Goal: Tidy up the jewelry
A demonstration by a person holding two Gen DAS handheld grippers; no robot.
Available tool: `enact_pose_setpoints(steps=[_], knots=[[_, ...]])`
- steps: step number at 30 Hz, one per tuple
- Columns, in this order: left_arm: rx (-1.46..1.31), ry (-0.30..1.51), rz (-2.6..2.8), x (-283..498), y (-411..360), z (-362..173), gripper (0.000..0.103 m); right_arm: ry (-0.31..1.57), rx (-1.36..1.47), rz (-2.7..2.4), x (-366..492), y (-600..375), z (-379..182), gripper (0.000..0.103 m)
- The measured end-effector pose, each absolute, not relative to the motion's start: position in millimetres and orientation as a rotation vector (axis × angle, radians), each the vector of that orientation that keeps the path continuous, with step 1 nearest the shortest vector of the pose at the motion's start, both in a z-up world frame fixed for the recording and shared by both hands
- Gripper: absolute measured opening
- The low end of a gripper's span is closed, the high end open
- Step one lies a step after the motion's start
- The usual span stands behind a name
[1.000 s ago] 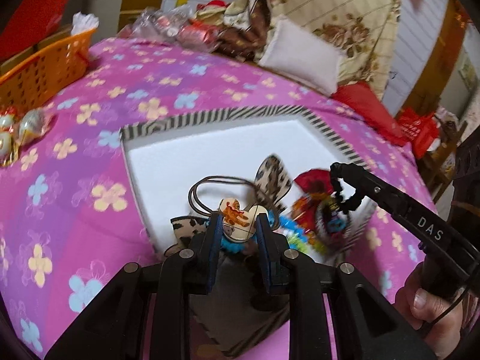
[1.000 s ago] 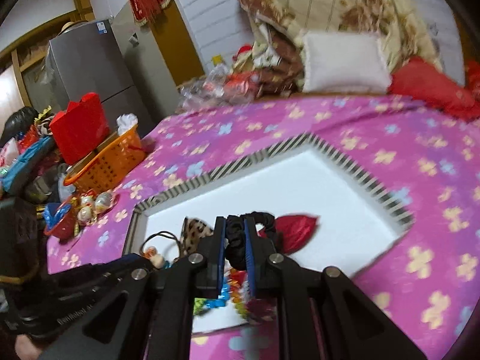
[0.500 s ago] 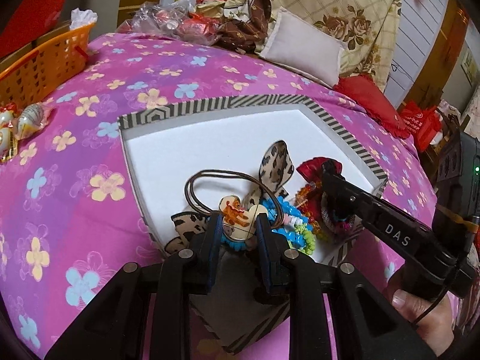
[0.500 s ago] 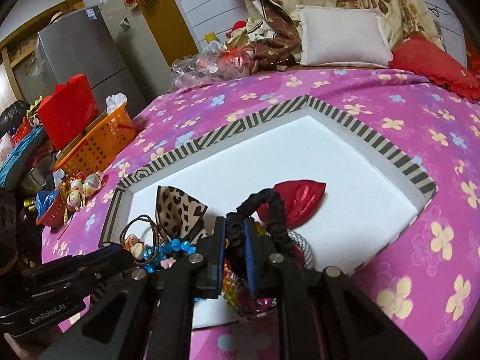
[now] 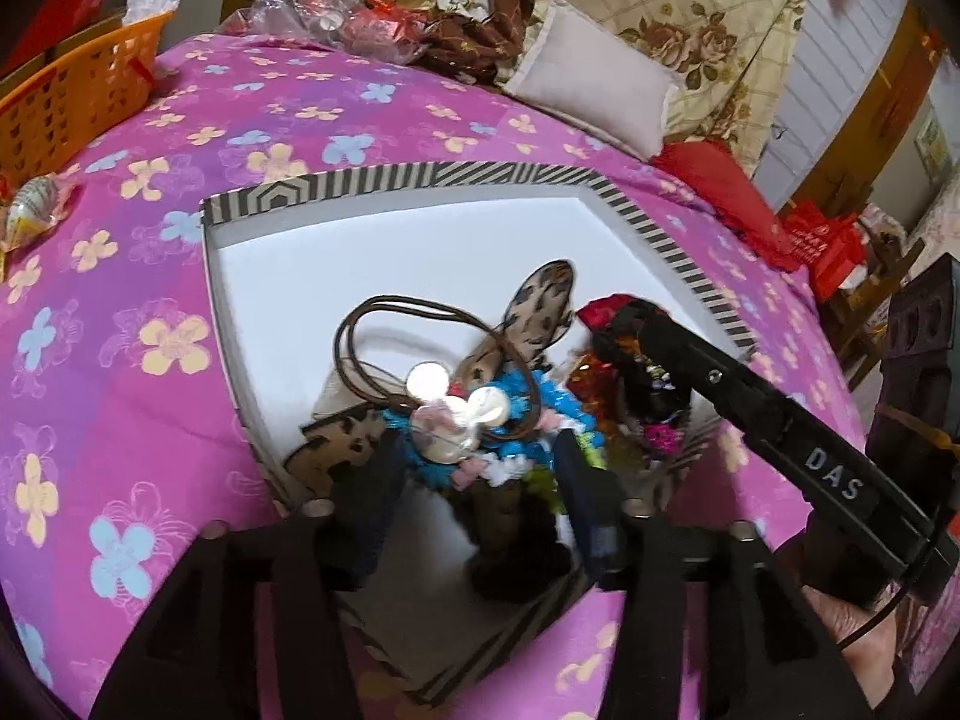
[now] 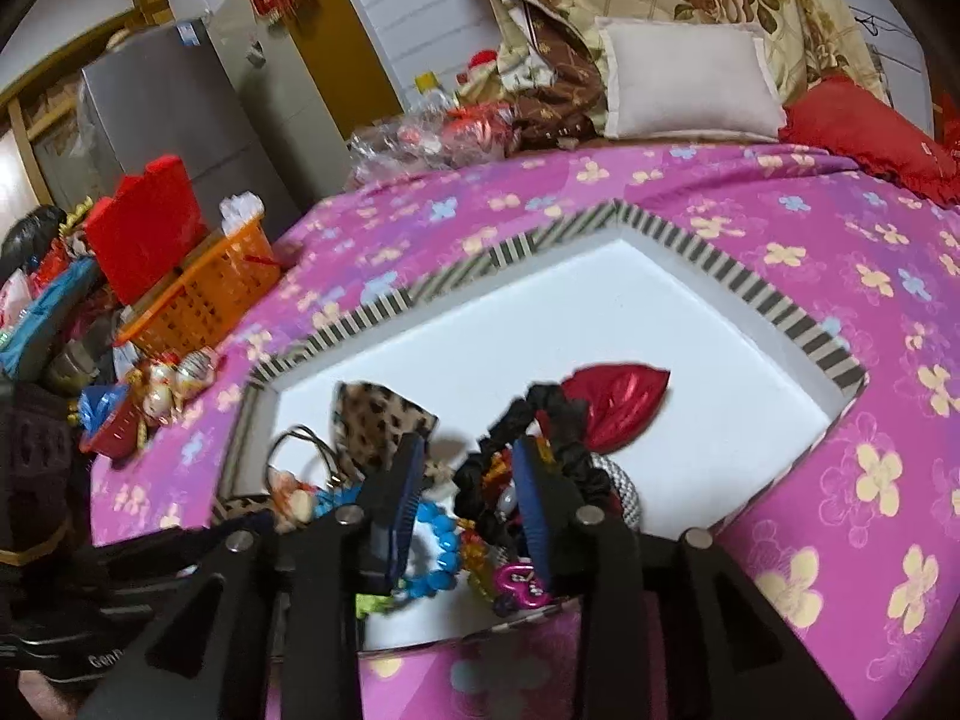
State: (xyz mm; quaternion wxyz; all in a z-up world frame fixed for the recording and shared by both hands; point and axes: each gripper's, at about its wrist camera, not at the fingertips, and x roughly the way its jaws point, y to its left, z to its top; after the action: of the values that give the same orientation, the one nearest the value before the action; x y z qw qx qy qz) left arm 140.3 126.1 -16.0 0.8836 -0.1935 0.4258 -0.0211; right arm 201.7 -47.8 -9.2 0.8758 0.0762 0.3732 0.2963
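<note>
Both pairs of fingers have just been opening over the striped tray point(image 5: 672, 243) on the bed: left gripper point(image 5: 474, 474) frees the mouse-charm hair tie point(image 5: 447, 411) – right gripper point(image 6: 465, 480) frees the black scrunchie point(image 6: 540, 414), both lying straight ahead

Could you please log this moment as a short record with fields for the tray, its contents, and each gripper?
tray: white tray with striped rim on the flowered pink bedspread
contents: brown hair tie with mouse charm, black scrunchie, leopard bow, red foil leaf, blue beads
left gripper: open, just released, charm lying between its jaws
right gripper: open, just released, scrunchie loose between its jaws
</note>
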Motion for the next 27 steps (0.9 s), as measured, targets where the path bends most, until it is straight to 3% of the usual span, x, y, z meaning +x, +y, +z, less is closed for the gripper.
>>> enact_pose_setpoints(steps=[3, 27], knots=[[-0.427, 0.866, -0.034, 137, 128, -13, 0.059, 0.747, 0.168, 0.606, 198, -53, 1, 0.043], [-0.302, 0.852, 0.049, 132, 123, -7, 0.060, 0.808, 0.194, 0.394, 173, -125, 13, 0.047]])
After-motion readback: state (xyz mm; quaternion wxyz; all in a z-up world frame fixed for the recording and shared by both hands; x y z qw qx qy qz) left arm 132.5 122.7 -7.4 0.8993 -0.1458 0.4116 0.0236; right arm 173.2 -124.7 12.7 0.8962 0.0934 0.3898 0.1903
